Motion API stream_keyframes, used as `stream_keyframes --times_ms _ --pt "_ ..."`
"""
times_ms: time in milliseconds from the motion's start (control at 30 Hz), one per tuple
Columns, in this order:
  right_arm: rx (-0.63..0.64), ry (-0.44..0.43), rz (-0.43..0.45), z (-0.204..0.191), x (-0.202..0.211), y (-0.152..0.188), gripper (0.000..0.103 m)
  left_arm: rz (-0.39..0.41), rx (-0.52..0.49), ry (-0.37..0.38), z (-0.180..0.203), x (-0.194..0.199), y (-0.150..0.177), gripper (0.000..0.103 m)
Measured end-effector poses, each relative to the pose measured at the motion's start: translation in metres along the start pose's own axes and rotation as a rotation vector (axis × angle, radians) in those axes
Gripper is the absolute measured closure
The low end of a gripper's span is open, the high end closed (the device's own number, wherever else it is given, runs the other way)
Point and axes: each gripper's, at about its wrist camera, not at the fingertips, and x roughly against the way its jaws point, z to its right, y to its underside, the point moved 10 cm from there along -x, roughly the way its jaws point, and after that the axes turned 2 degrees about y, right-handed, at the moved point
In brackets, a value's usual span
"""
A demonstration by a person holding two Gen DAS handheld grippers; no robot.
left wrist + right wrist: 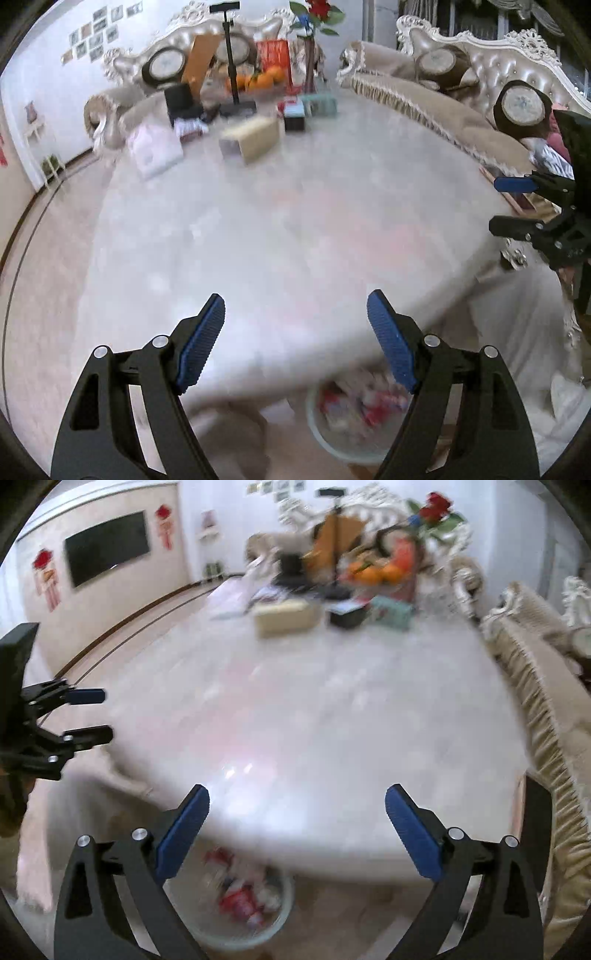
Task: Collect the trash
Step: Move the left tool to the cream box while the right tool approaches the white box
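A pale round trash bin (325,439) stands on the floor below the table's near edge, holding red and white wrappers (354,402). My left gripper (295,339) hangs open above the table edge and the bin, nothing between its blue pads. In the right wrist view the same bin (273,926) shows with its red wrappers (240,901), and my right gripper (297,830) is open and empty above it. Each gripper appears at the side of the other's view: the right one (495,205) and the left one (107,714), both with fingers apart. Both pictures are blurred.
The white marble table (295,221) carries a tissue box (255,138), a dark box (294,117), a teal box (319,103), oranges (264,79), a black stand (236,105) and papers (155,149) at its far end. Sofas with fringed covers (424,107) flank it.
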Motion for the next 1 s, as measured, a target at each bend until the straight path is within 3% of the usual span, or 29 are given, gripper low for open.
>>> stream_keyframes --times_ms 100,267,433,667,833,1000 --pt "-0.072 0.05 0.024 0.017 -0.03 -0.036 0.011 0.017 -0.036 0.054 -0.021 -0.028 -0.048 0.025" --pt "-0.216 0.069 0.057 0.039 -0.092 -0.1 0.011 0.054 -0.074 0.023 -0.053 -0.074 -0.118 0.025" --pt "-0.257 0.109 0.068 0.054 -0.135 -0.156 0.011 0.045 -0.156 0.05 -0.068 -0.121 -0.167 0.025" --pt "-0.305 0.127 -0.009 0.057 -0.212 -0.197 0.011 0.011 -0.276 0.076 -0.067 -0.172 -0.191 0.025" --pt "-0.28 0.24 -0.057 0.067 -0.247 -0.201 0.011 -0.013 -0.288 0.084 -0.068 -0.197 -0.198 0.025" --pt "-0.257 0.197 -0.084 0.066 -0.266 -0.2 0.011 -0.043 -0.295 0.074 -0.068 -0.215 -0.198 0.025"
